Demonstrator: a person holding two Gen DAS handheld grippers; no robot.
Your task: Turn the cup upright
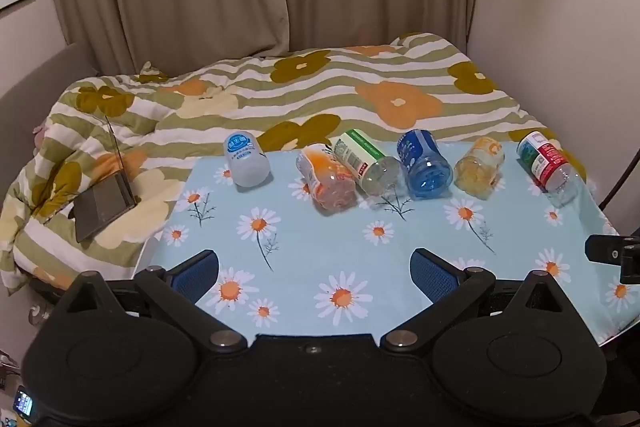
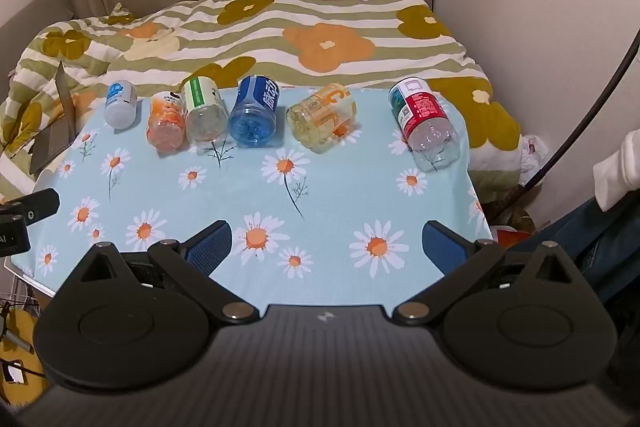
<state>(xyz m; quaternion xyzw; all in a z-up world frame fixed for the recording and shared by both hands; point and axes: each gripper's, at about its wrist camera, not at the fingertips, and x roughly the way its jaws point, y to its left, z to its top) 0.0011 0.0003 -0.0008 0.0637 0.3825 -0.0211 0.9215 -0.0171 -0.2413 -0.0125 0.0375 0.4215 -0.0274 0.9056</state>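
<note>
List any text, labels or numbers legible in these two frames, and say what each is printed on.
"C": large orange letter on the yellow cup.
Large white Chinese characters on the blue cup: too distorted to transcribe.
Labels on the white cup, green-label cup and red-label cup: too small to read.

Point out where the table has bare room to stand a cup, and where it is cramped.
Free: the daisy tablecloth between the cup row and both open grippers, plus the gap between the yellow cup and the red-labelled cup. Crowded: the orange cup, green-labelled cup and blue cup.
</note>
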